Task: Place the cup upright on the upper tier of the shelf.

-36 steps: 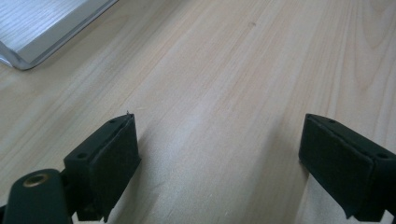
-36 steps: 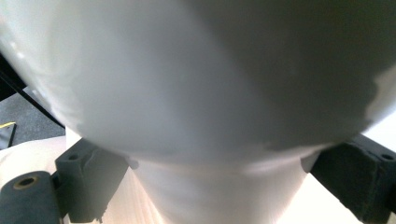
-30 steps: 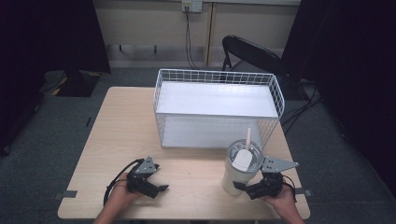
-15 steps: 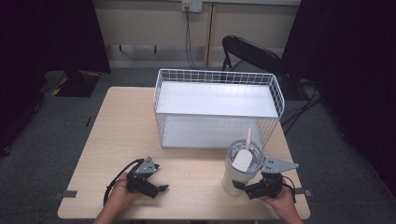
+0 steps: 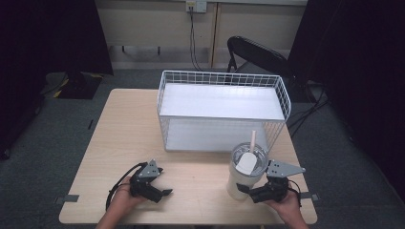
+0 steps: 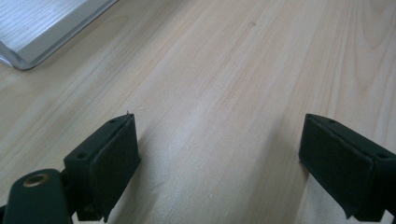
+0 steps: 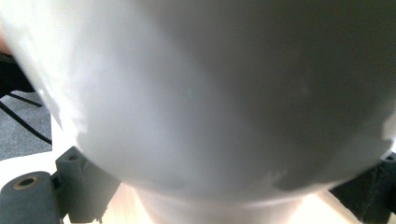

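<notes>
A white tumbler (image 5: 245, 171) with a clear lid and a straw stands upright near the worktop's (image 5: 119, 138) front right corner, just in front of the wire basket (image 5: 223, 110) that occupies the back middle. The right gripper (image 5: 252, 192) sits at the tumbler's lower wall; in the right gripper view the tumbler (image 7: 205, 93) fills the space between the jaws, with each jaw at a flank of the cup, so the gripper appears closed on it, though actual contact at the pads is hard to confirm. The left gripper (image 5: 161, 192) lies low near the front edge, left of centre, its jaws spread wide over bare wood with nothing between them. The step in hand looks like the grasp of the tumbler, with the lift not yet begun since the cup's base seems to rest on the worktop. The next move likely calls for a firm, level hold low on the smooth wall, then a straight lift that keeps the tumbler upright and clears the basket's front rim.
</notes>
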Demonstrator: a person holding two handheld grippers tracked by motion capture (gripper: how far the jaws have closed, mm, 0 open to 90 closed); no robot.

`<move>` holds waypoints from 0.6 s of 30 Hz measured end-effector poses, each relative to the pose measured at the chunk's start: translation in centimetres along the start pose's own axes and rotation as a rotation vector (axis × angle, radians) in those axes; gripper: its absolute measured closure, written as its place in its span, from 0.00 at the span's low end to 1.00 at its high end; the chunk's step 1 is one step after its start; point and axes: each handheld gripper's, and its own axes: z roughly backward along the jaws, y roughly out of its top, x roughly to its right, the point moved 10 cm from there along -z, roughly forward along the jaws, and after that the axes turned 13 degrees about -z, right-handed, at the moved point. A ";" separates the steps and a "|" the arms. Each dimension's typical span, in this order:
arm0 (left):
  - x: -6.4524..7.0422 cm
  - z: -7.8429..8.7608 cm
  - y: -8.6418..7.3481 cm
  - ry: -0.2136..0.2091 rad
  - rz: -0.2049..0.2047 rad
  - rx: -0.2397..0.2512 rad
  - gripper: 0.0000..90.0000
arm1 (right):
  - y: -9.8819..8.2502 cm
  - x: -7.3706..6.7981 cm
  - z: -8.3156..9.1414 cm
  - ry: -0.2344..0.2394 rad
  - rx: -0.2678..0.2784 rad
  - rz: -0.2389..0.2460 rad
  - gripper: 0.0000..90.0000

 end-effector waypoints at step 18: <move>0.0 0.0 0.0 0.002 0.003 0.000 0.13 | -0.1 0.1 -0.3 0.019 0.062 -0.011 0.10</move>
